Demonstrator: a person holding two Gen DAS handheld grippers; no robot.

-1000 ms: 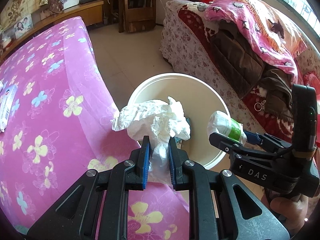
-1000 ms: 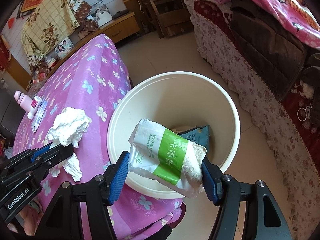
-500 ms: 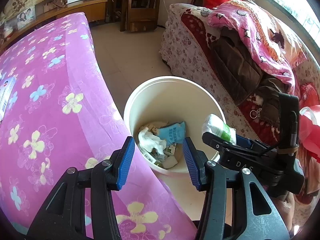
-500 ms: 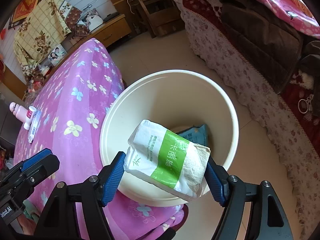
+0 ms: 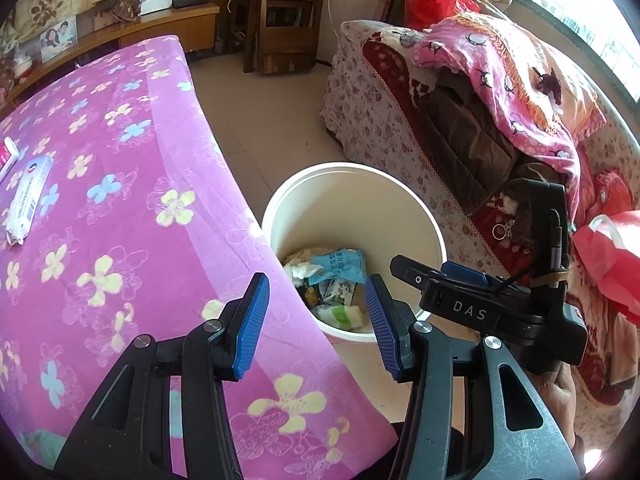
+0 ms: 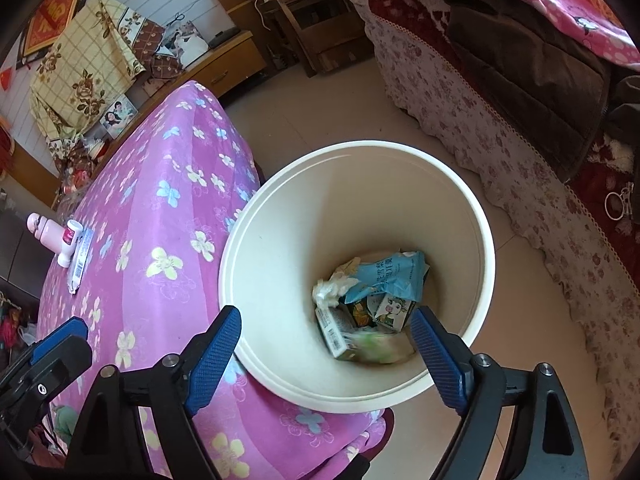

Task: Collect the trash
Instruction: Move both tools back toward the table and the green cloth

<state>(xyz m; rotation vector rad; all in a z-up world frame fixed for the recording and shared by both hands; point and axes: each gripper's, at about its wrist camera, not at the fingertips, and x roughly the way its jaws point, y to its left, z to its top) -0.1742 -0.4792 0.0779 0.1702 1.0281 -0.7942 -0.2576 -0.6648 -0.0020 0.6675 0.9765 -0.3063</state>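
Note:
A cream round trash bin (image 5: 416,216) (image 6: 280,264) stands on the floor beside the pink flowered table. Inside lie a blue packet (image 6: 394,278), crumpled white tissue (image 6: 330,288), small cartons and the green-and-white tissue pack (image 6: 374,344) (image 5: 344,316). My left gripper (image 5: 316,322) is open and empty, over the table edge next to the bin. My right gripper (image 6: 326,354) is open and empty above the bin's near rim; its body also shows in the left wrist view (image 5: 480,304).
The table (image 5: 100,208) holds a white tube (image 5: 28,200) and a pink-capped item (image 6: 66,240). A sofa piled with blankets and clothes (image 5: 480,112) stands right of the bin. A wooden chair (image 5: 280,12) and low cabinet stand at the back. A red bag (image 5: 612,260) hangs at right.
My left gripper opened and dropped the crumpled tissue into the bin. My right gripper then opened and the green-and-white tissue pack fell into the bin.

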